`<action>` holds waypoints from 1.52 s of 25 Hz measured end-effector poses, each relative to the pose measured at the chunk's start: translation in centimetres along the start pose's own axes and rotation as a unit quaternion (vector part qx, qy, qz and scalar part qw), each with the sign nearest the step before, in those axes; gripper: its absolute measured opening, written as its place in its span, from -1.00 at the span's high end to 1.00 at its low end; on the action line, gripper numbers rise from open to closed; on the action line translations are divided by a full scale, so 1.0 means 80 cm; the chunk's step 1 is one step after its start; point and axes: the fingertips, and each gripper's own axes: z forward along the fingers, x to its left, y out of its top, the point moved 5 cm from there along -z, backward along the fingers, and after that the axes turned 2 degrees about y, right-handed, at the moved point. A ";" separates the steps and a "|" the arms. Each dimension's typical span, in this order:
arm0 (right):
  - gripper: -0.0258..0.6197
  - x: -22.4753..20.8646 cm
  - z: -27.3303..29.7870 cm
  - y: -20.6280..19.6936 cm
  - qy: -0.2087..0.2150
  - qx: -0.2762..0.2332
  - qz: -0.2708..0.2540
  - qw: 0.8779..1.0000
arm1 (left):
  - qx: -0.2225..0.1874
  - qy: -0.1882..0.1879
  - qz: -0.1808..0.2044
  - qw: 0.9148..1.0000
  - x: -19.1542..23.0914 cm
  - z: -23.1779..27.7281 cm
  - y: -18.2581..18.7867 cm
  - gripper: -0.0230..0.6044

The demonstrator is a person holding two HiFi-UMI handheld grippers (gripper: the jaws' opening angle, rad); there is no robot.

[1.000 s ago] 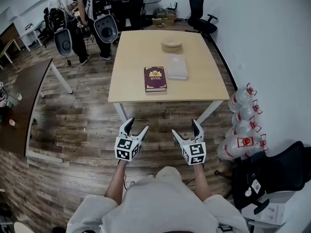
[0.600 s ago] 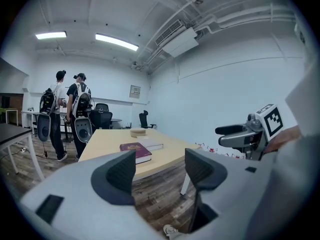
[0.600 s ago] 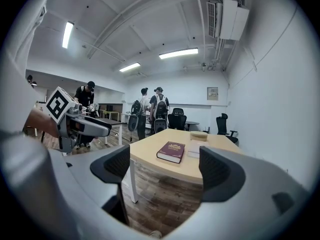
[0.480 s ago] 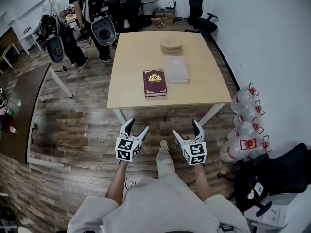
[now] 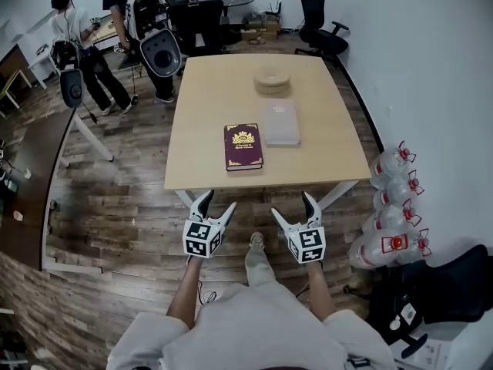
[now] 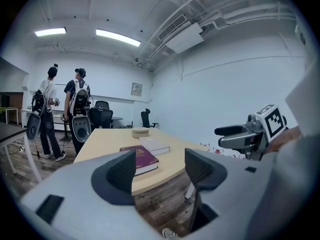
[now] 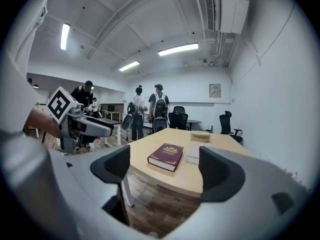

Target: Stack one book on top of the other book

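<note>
Approach phase, nothing gripped yet. Left claw (image 5: 216,203) and right claw (image 5: 291,205) sit low in the head view, short of the near edge of the table (image 5: 200,114), over the wood floor. Both claws are spread wide. In the left gripper view and the right gripper view alike, only floor and the table edge show between the pads. I judge the wide spread is in readiness for a flat cover; the level, side-by-side hold suits a two-sided lift.

Task items: the maroon book (image 5: 243,146) lies flat, cover up, just above centre of the head view and toward the near table edge. The pale grey book (image 5: 281,122) lies flat just to its right and a little higher in the frame. Their edges run parallel; I cannot tell whether they touch. Neither is stacked. Lying flat and close, either can take the other on top with a short carry, I judge.

Count:
- books: 2
- claws: 2, both empty
- round tan stack (image 5: 271,80), above the books in the frame: 1
- people with backpack rigs, upper left: 2
- large water bottles (image 5: 393,218) on the floor, right edge: at least 4
- black office chair (image 5: 320,18), top right: 1, more behind the table, number unclear
</note>
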 end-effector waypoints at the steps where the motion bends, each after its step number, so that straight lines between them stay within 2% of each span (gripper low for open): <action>1: -0.37 -0.006 0.009 0.001 0.002 0.002 0.000 1.000 | 0.002 0.000 -0.001 1.000 0.004 0.009 0.002 -0.06; 13: -0.36 -0.088 0.127 0.030 0.028 0.004 0.007 1.000 | 0.015 0.020 -0.010 1.000 0.055 0.129 0.043 -0.06; 25: -0.35 -0.149 0.219 0.040 0.058 0.009 0.022 0.998 | 0.039 0.042 -0.016 0.998 0.087 0.220 0.062 -0.06; 38: -0.34 -0.166 0.276 0.028 0.101 0.019 0.049 0.994 | 0.059 0.081 -0.017 0.995 0.110 0.255 0.065 -0.06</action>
